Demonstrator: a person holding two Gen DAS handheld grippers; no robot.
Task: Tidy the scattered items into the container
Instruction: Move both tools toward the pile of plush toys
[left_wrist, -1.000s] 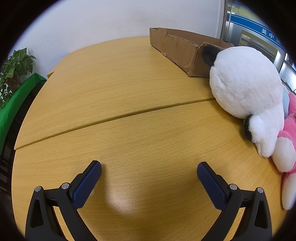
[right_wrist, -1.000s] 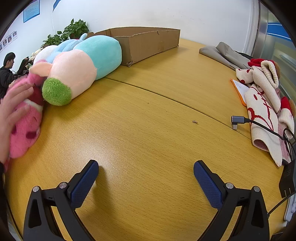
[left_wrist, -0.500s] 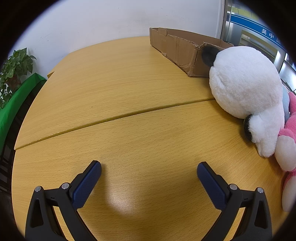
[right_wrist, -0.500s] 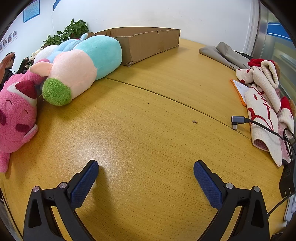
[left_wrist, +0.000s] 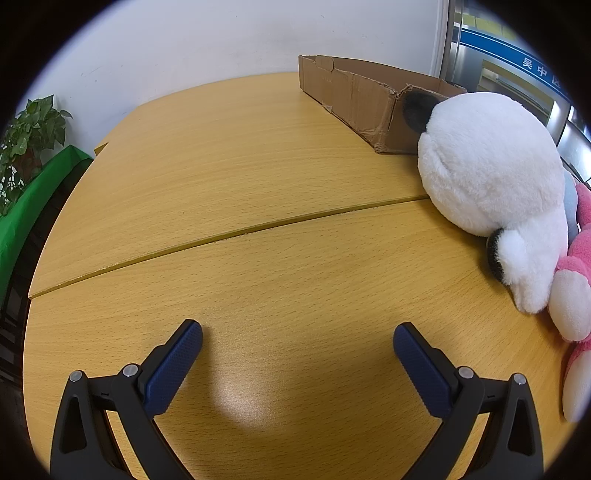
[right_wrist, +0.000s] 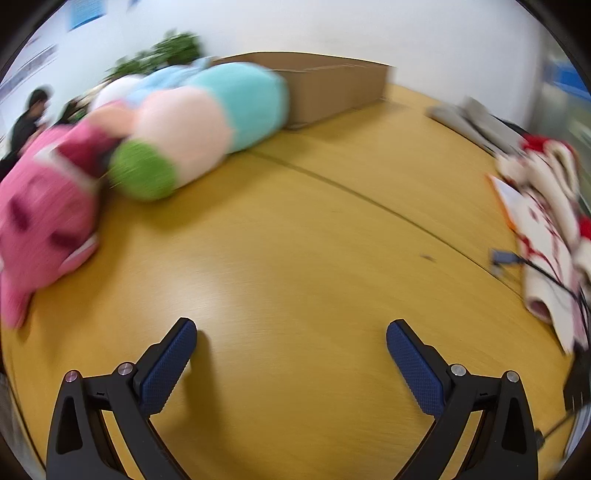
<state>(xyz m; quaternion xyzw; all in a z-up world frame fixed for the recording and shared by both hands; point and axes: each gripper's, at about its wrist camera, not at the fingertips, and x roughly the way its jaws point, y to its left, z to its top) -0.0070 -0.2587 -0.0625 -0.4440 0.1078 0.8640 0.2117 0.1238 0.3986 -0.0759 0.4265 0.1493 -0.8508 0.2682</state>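
Both our claws are spread wide and hold nothing — the left claw (left_wrist: 297, 334) and the right claw (right_wrist: 291, 332) each hover over bare wooden surface (left_wrist: 258, 177). From the left wrist view we see the cardboard box (left_wrist: 354, 99) at the far side, with a white plush (left_wrist: 491, 166) lying against its near corner. The right wrist view is blurred; there a pastel plush (right_wrist: 207, 122) lies beside the box, touching a pink plush (right_wrist: 40, 221) at the left — patterned knitwear (right_wrist: 546, 236) lies far right.
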